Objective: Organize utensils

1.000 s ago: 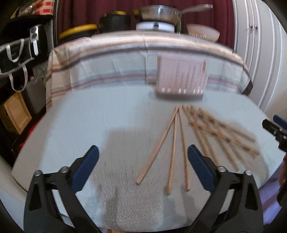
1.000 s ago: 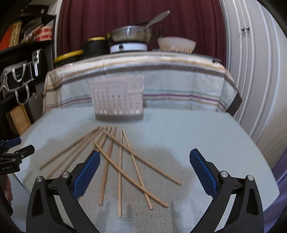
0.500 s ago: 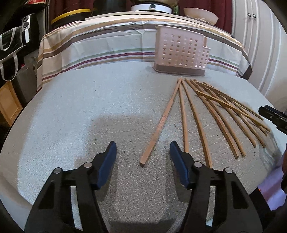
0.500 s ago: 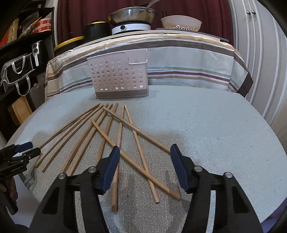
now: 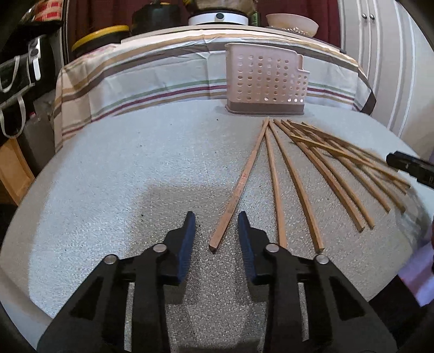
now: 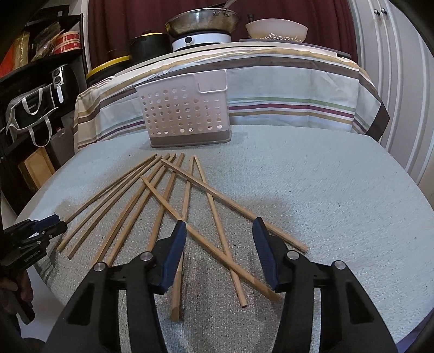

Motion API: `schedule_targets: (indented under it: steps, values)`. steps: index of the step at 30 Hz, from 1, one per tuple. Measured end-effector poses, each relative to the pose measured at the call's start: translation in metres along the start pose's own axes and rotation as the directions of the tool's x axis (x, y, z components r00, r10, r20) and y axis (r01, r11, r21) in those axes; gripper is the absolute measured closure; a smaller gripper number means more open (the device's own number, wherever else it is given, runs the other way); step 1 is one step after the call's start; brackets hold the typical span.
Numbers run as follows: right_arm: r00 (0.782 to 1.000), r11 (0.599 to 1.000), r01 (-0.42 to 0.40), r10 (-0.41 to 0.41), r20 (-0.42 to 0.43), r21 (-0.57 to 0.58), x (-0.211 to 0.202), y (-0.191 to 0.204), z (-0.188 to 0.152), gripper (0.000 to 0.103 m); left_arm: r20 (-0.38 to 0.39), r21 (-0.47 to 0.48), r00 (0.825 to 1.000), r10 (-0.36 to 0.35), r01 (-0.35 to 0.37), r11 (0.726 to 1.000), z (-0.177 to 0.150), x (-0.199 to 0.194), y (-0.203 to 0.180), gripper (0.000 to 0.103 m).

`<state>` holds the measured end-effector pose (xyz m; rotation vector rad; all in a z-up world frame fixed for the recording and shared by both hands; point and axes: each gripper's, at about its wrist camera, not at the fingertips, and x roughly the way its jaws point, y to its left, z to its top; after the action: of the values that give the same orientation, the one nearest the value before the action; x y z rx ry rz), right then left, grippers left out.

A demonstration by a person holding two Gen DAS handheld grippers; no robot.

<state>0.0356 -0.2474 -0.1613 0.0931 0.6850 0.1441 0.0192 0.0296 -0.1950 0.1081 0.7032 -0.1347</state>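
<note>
Several wooden chopsticks (image 5: 320, 165) lie fanned out on the grey table (image 5: 108, 176), in front of a pale perforated utensil holder (image 5: 267, 78). My left gripper (image 5: 217, 230) sits low over the table, its jaws closing. The near end of the leftmost chopstick (image 5: 236, 195) lies between the blue pads, which are not touching it. In the right wrist view my right gripper (image 6: 219, 223) hangs half open over two crossed chopsticks (image 6: 217, 214), its pads clear of them. The holder (image 6: 187, 108) stands behind the fan, and the left gripper (image 6: 58, 223) shows at the left edge.
Behind the table a striped cloth (image 6: 284, 89) covers a counter with a pan on a cooker (image 6: 202, 23) and a bowl (image 6: 276, 28). A black shelf with a bag (image 6: 29, 108) stands left, white cabinet doors (image 6: 393, 68) right. The table's edge curves close on both sides.
Both grippers have come down towards the table and their jaws have narrowed. The left one now straddles the near end of the leftmost chopstick; the right one straddles the crossed pair.
</note>
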Motion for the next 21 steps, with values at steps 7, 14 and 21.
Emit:
schedule_targets:
  steps: [7, 14, 21]
  values:
    - [1.0, 1.0, -0.007, 0.007, -0.009, 0.008, 0.004, 0.0, -0.002, 0.052, 0.019, 0.025, 1.0, -0.007, 0.007, 1.0, 0.001, 0.003, -0.006, 0.087]
    - [1.0, 1.0, -0.015, 0.015, -0.015, 0.008, 0.003, -0.006, -0.007, 0.052, 0.041, 0.031, 0.999, 0.005, -0.006, 1.0, -0.001, 0.003, -0.007, 0.089]
    - [0.999, 0.999, -0.041, 0.041, -0.029, -0.004, 0.002, -0.019, -0.018, 0.052, 0.057, 0.051, 0.998, 0.015, -0.018, 0.999, -0.004, 0.0, -0.01, 0.093]
